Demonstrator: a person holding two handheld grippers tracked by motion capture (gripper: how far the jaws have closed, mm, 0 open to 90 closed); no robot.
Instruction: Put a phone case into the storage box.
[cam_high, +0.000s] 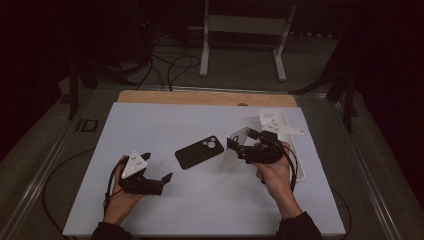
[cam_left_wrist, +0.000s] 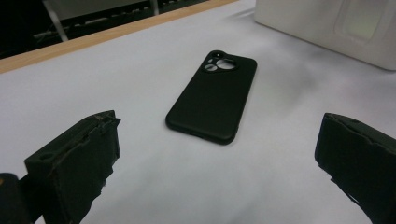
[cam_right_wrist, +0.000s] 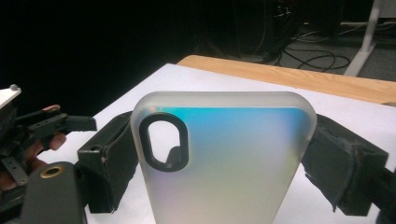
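— Frosted phone case (cam_right_wrist: 219, 158) stands on end between the jaws of the right gripper (cam_high: 239, 144), camera cut-out near the left jaw. How is it held?

— Pinched by its two long edges, one black pad tight on each side; in the high view it sits upright above the white tabletop (cam_high: 165, 120), raised by the right hand (cam_high: 274, 170).

— What lies around it?

— A black phone case (cam_high: 199, 151) flat on the table, back up, lens openings at its far end. A white tray (cam_high: 277, 120) lies beyond the right gripper, near the table's right edge. A wooden strip (cam_high: 205, 97) runs along the far side.

— Anything in the way?

— Nothing between the black case and the left gripper (cam_high: 159, 172). Bare white surface separates them.

— And that gripper's jaws?

— Spread wide, nothing between them. In the left gripper view the black case lies ahead of the jaws, centred in the gap, well clear of both pads, angled with its lens end away and to the right. The left hand (cam_high: 120, 192) holds the gripper low over the table.
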